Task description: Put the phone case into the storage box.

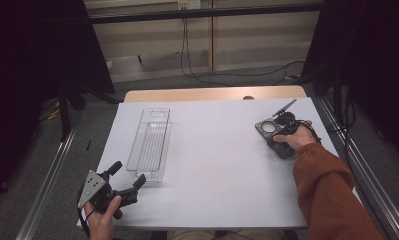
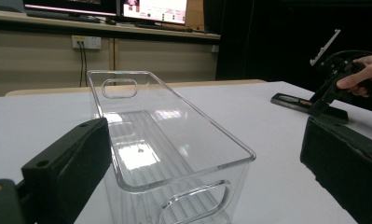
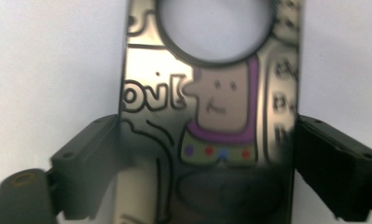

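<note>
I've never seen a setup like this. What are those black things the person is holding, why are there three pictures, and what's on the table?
No robot here: a person holds a hand tool with two black jaws in each hand. One camera looks down from above; the other two ride on the tools and look along their jaws.

From above, the left gripper sits near the end of a clear plastic bin, jaws open, holding nothing. Its own camera shows that bin close up.

The right gripper reaches over a flat metal plate on the white table. Its camera shows the plate, with a cartoon figure and a round hole, between the jaws; whether the pads press on it yet is unclear.
</note>
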`<state>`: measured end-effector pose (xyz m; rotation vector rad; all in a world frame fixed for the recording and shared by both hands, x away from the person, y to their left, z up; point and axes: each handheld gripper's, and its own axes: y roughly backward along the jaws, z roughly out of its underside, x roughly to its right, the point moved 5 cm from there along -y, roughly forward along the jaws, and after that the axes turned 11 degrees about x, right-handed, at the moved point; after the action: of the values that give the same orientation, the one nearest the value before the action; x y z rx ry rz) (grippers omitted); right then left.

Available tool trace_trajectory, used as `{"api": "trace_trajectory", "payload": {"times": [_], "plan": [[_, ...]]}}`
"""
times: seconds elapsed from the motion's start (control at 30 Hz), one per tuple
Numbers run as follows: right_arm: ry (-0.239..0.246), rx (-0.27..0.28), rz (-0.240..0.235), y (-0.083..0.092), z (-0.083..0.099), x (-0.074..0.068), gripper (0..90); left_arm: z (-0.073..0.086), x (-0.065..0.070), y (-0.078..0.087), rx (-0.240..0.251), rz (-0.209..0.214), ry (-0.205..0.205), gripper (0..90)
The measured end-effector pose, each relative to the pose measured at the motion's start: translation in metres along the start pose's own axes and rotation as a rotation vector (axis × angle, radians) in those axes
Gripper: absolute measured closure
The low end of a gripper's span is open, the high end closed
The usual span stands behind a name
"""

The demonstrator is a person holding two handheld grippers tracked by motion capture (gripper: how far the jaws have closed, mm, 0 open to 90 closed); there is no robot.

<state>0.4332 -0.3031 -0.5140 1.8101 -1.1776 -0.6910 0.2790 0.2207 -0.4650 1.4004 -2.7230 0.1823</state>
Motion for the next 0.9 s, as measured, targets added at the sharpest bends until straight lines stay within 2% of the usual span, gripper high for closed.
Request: {"api": "trace_trajectory", "payload": {"times": [0.17, 0.23, 0.3, 0.37, 0.47, 0.63, 0.9], "plan": [[0.008, -0.002, -0.003, 0.001, 0.000, 0.000, 12.4, 0.000, 0.000, -0.001, -0.002, 0.008, 0.001, 2.1], [0.005, 0.023, -0.010, 0.000, 0.000, -0.001, 12.5, 0.000, 0.000, -0.001, -0.002, 0.008, 0.002, 2.1], [0.027, 0.037, -0.013, -0.001, 0.000, 0.000, 12.5, 0.001, 0.000, -0.001, -0.005, 0.009, -0.002, 2.1], [0.040, 0.025, -0.010, 0.001, 0.000, 0.000, 12.5, 0.000, 0.000, -0.001, -0.003, 0.007, 0.000, 2.1], [0.047, 0.046, -0.006, 0.001, -0.001, -0.001, 12.5, 0.000, 0.000, 0.000, 0.002, 0.002, 0.003, 2.1], [0.035, 0.063, 0.001, 0.009, -0.002, -0.003, 12.5, 0.000, -0.001, -0.001, 0.003, -0.001, 0.004, 2.2], [0.036, 0.147, -0.027, 0.021, -0.002, -0.006, 12.5, 0.000, -0.001, 0.000, -0.002, 0.005, 0.001, 2.1]]}}
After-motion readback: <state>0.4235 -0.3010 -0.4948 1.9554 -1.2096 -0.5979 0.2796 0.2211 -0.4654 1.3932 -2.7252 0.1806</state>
